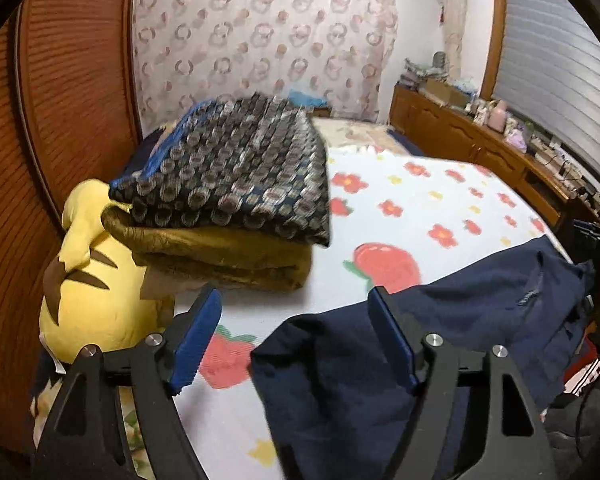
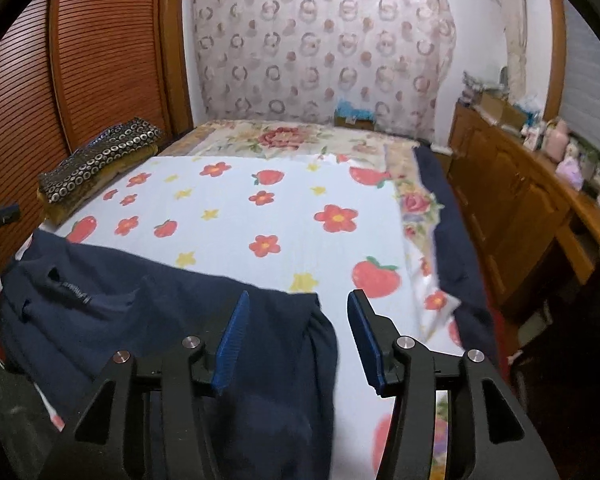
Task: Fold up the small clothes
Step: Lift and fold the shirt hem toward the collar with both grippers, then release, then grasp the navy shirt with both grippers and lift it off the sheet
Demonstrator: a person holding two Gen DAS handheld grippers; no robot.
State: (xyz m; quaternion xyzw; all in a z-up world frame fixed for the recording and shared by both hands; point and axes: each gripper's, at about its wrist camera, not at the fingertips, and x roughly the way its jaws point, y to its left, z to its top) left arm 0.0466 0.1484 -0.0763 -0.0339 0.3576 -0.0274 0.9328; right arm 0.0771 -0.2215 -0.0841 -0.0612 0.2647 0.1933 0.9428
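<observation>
the navy garment (image 1: 440,320) lies rumpled at the near edge of the bed (image 2: 260,220), partly overhanging. the left gripper (image 1: 296,344) and right gripper (image 2: 296,344) jaws stand wide, gripping nothing. pinching bunched layers could skew the fold or drag it off.

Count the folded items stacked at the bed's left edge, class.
2. A patterned dark blanket lies on top; a mustard-brown folded blanket sits under it, beside the yellow plush toy. More may be hidden beneath or behind.

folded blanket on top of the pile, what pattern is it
Dark blue folded blanket with rows of grey rings; clearest in the left wrist view.
</observation>
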